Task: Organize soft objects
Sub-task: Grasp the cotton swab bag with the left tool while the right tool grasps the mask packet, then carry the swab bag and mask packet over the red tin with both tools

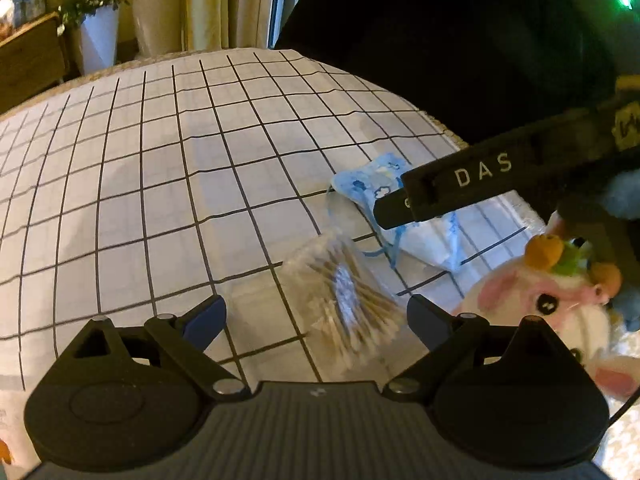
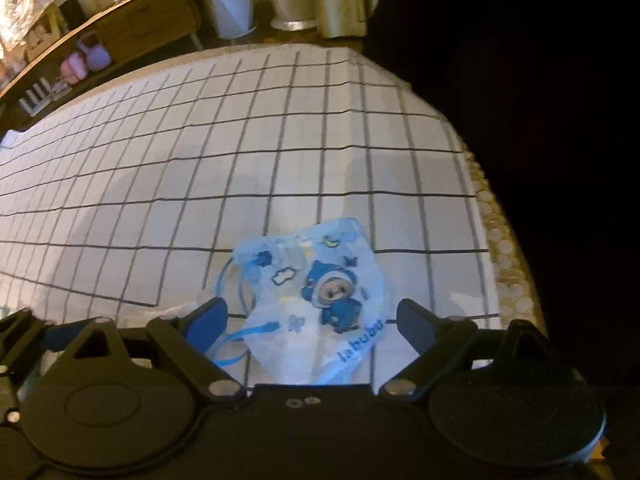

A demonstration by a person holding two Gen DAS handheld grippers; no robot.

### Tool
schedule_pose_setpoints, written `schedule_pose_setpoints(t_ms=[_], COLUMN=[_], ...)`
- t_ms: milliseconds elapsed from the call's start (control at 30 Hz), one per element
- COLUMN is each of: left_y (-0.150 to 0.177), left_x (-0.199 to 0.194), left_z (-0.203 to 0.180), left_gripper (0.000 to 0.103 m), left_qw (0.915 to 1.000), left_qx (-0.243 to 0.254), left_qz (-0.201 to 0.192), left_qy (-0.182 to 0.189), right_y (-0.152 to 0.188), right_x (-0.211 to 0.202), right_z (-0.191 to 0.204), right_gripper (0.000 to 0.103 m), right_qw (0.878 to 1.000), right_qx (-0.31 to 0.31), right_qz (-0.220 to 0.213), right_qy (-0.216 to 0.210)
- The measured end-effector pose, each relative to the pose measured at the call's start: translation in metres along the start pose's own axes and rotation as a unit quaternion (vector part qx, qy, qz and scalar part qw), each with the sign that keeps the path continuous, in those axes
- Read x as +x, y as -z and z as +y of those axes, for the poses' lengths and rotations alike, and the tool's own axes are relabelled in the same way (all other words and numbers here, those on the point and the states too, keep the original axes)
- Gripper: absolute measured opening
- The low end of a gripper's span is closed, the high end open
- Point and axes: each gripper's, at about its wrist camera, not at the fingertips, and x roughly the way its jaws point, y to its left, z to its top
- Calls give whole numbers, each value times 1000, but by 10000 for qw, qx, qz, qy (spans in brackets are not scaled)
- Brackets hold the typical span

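**Both grippers spread wide over the soft items at the table's near corner**

The left gripper point(image 1: 316, 316) has its jaws wide apart and grips nothing; between its blue-padded fingers point(image 1: 206, 320), lying on the cloth, is a clear bag of cotton swabs point(image 1: 346, 300), blurred. Just beyond the swabs lies a blue printed face mask point(image 1: 370, 184) in a clear wrapper, its blue ear loop trailing toward the bag. To the right, a white and pink plush toy point(image 1: 536, 300) with orange and green trim sits at the table edge.

The right gripper point(image 2: 312, 320) is likewise fully spread and empty. The face mask point(image 2: 316, 300), printed with a blue cartoon figure and the word "labubu", lies flat between its fingers point(image 2: 208, 324).

Everything rests on a white tablecloth point(image 2: 200, 160) with a dark grid. Past the table stand a potted plant point(image 2: 230, 0) and a wooden sideboard point(image 2: 148, 28).
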Motion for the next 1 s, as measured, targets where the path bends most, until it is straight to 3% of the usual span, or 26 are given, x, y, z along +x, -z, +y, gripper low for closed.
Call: schedule_pose_setpoints(t_ms=[167, 233, 267, 400, 467, 667, 833, 1000], left_y=[2, 3, 3, 2, 2, 4, 2, 1], left_x=[3, 2, 2, -1, -1, -5, -11, -20], left_z=[-2, -3, -4, -2, 0, 13, 22, 30], left_gripper=[97, 89, 86, 59, 57, 44, 34, 31], left_qw=[9999, 9998, 9998, 9993, 9990, 9981, 9977, 9986], left_qx=[19, 70, 86, 42, -6, -223, -319, -228], left_qz=[-124, -162, -179, -172, -153, -174, -160, -184], left_qy=[-58, -2, 39, 341, 412, 555, 583, 444], right_y=[-3, -3, -3, -1, 0, 5, 6, 10], right_x=[11, 17, 19, 19, 17, 10, 8, -1], right_z=[8, 13, 16, 19, 19, 12, 8, 13], right_gripper=[86, 76, 75, 72, 67, 46, 12, 9], right_qw=[9991, 9979, 9973, 9969, 9970, 9975, 9977, 9974], right_qx=[-237, -382, -421, -493, -490, -375, -305, -357], right_qz=[332, 464, 507, 438, 376, 198, 86, -102], right_qy=[124, 241, 317, 420, 470, 560, 592, 617])
